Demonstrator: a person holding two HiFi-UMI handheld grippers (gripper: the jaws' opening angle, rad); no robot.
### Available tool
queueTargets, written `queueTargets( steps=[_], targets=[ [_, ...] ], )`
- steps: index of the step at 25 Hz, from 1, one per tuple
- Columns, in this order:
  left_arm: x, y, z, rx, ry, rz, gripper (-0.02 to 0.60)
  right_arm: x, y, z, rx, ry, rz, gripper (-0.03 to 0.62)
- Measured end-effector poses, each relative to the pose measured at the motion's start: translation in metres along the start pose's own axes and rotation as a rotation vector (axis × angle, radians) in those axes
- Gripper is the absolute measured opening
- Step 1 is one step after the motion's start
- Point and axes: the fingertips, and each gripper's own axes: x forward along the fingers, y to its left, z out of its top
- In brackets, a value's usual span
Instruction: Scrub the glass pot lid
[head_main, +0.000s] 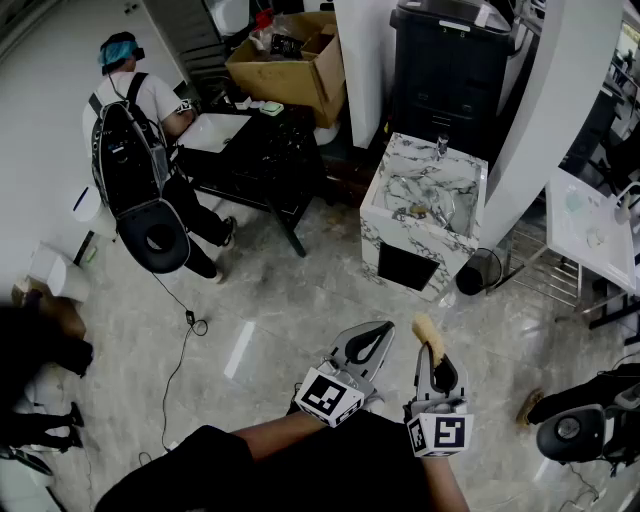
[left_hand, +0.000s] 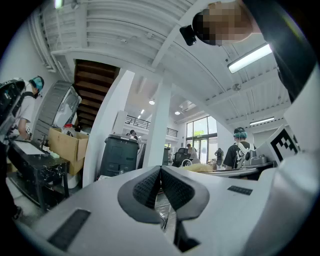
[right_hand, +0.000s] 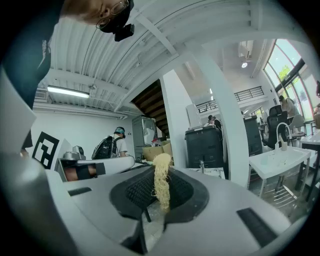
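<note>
My right gripper (head_main: 434, 358) is shut on a pale yellow fibrous scrubber (head_main: 428, 335), which sticks out beyond the jaws toward the floor. In the right gripper view the scrubber (right_hand: 161, 183) hangs pinched between the black pads (right_hand: 136, 189). My left gripper (head_main: 383, 330) is beside it, shut with nothing between its jaws; its pads (left_hand: 146, 187) meet in the left gripper view. Both are held over the floor, well short of the marble sink (head_main: 398, 228). Something lies in the sink basin, too small to tell. No glass lid is clearly visible.
A person with a black backpack (head_main: 133, 150) stands at a black table (head_main: 262, 148) at the far left. A cardboard box (head_main: 296, 68) and a black bin (head_main: 450, 70) stand behind. A white table (head_main: 590, 228) is at the right. A cable (head_main: 186, 330) runs over the floor.
</note>
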Motion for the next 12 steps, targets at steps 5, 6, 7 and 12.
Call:
queueTargets(
  steps=[5,6,7,12],
  targets=[
    [0.001,0.002,-0.006,0.012,-0.011,0.043,0.017,-0.017,-0.015,0.000,0.096,-0.059,0.034,0.069],
    [0.002,0.006,-0.008,0.012,-0.007,0.056,0.017,-0.017,-0.019,-0.001,0.106,-0.056,0.034,0.069],
    [0.003,0.010,-0.010,0.005,0.000,0.065,0.017,-0.016,-0.022,-0.003,0.114,-0.051,0.031,0.069],
    [0.020,0.035,-0.024,-0.027,0.032,0.076,0.017,0.004,-0.038,-0.013,0.155,-0.035,0.034,0.069]
  ],
)
